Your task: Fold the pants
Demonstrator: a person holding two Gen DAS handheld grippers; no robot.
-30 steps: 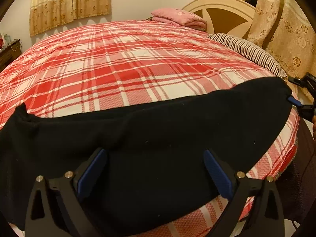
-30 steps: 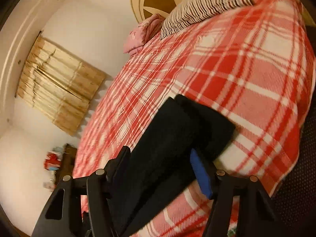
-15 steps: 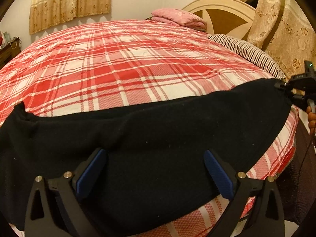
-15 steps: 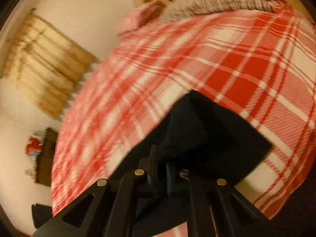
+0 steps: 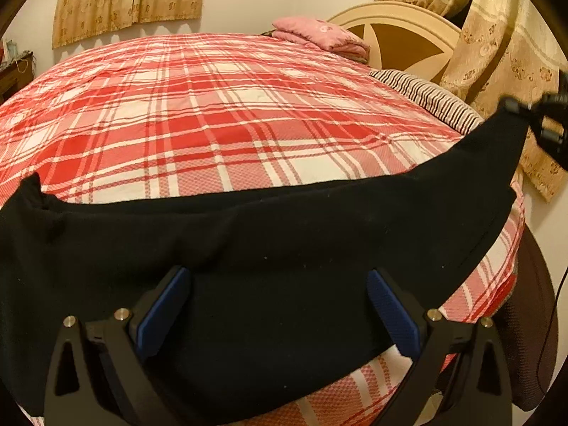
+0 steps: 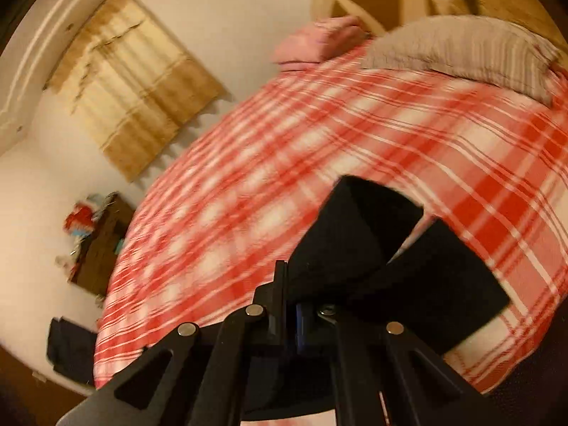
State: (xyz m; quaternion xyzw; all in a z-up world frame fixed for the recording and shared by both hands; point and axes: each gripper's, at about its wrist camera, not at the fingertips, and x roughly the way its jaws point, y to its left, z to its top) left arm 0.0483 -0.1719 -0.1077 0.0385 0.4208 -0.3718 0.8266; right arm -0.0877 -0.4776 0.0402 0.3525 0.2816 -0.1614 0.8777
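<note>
Black pants [image 5: 284, 234], spread along the near edge of the red plaid bed [image 5: 213, 106]; left tongs [image 5: 277, 305] released, blue pads wide apart above the cloth; right tongs [image 6: 301, 305] clenched on a lifted pants corner.

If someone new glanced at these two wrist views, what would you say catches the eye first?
The black pants dominate, stretched across the near edge of the red plaid bedspread. The right gripper is shut on one end of them, lifted off the bed, while the left gripper hangs open over the middle. At the headboard end lie a folded pink blanket and a striped pillow.
</note>
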